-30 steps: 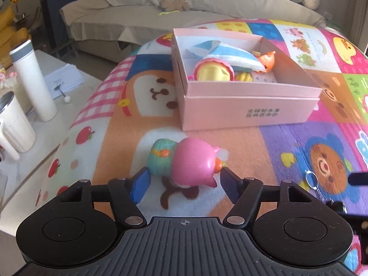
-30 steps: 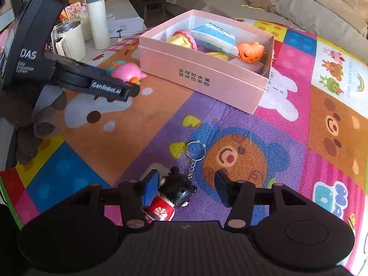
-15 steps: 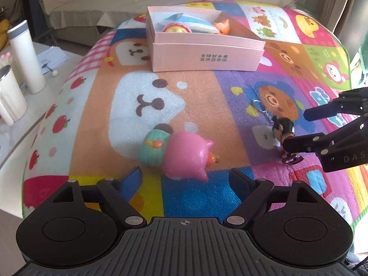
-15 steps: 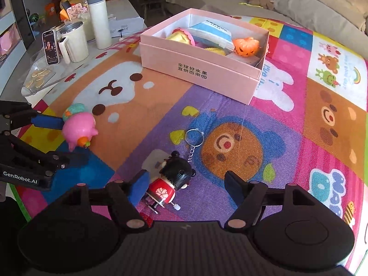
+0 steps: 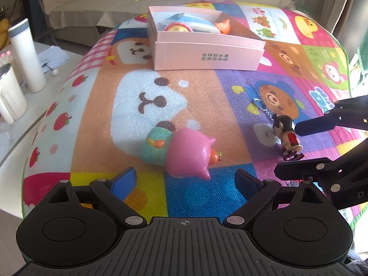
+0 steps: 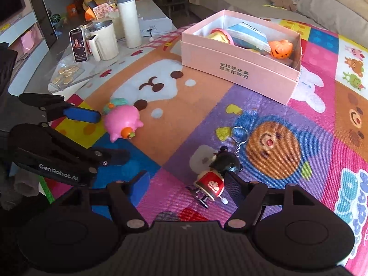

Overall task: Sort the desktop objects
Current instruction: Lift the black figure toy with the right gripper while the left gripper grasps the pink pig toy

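Pink box (image 6: pixel 239 69): pumpkin toy (image 6: pixel 281 49), blue-white packet, perhaps more. Left gripper (image 5: pixel 185 179) opening, right gripper (image 6: pixel 187 181) agape, both empty.

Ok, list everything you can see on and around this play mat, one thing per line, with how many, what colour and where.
play mat: one, multicoloured cartoon squares, under everything.
pink box: one, pink, open, far side of the mat.
pumpkin toy: one, orange, inside the box, with other toys.
pig toy: one, pink with teal body, lying on the mat ahead of the left gripper.
doll keychain: one, black hair, red body, on the mat against the right gripper's right finger.
flask: one, white, side table.
mug: one, cream, side table.
phone: one, propped upright, side table.
left gripper: black, blue pads, jaws opening, nothing held.
right gripper: black, blue pads, open.
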`<state>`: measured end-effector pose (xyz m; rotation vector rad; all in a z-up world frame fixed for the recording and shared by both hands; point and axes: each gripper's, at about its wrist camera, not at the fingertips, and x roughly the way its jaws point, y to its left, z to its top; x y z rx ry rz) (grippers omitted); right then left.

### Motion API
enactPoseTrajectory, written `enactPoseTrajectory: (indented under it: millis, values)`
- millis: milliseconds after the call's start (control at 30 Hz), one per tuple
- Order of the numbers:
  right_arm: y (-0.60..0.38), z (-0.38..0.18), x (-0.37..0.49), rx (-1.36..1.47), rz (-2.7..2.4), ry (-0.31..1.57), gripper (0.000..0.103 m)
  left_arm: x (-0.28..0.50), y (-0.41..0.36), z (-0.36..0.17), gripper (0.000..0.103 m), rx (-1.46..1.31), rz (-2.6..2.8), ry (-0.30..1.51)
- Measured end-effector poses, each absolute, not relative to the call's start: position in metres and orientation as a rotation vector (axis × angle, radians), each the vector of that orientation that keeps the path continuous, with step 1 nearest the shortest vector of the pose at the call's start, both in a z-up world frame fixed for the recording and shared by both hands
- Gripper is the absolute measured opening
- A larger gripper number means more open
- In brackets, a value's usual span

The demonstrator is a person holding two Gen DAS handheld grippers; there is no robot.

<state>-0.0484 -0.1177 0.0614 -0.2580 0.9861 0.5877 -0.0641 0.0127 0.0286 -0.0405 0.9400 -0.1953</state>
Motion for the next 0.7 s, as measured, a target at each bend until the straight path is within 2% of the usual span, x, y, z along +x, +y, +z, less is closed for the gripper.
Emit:
enactPoseTrajectory:
  millis: [500, 700]
  values:
    - [-0.121, 0.051, -0.044, -0.244, 0.561, 1.014, 0.073, -0.065, 0.016, 0.028, 0.097, -0.042, -0.184, 0.937]
    - [-0.128, 0.057, -0.047, -0.106, 0.707, 1.031, 0.073, -0.066, 0.016, 0.028, 0.097, -0.034, -0.18, 0.939]
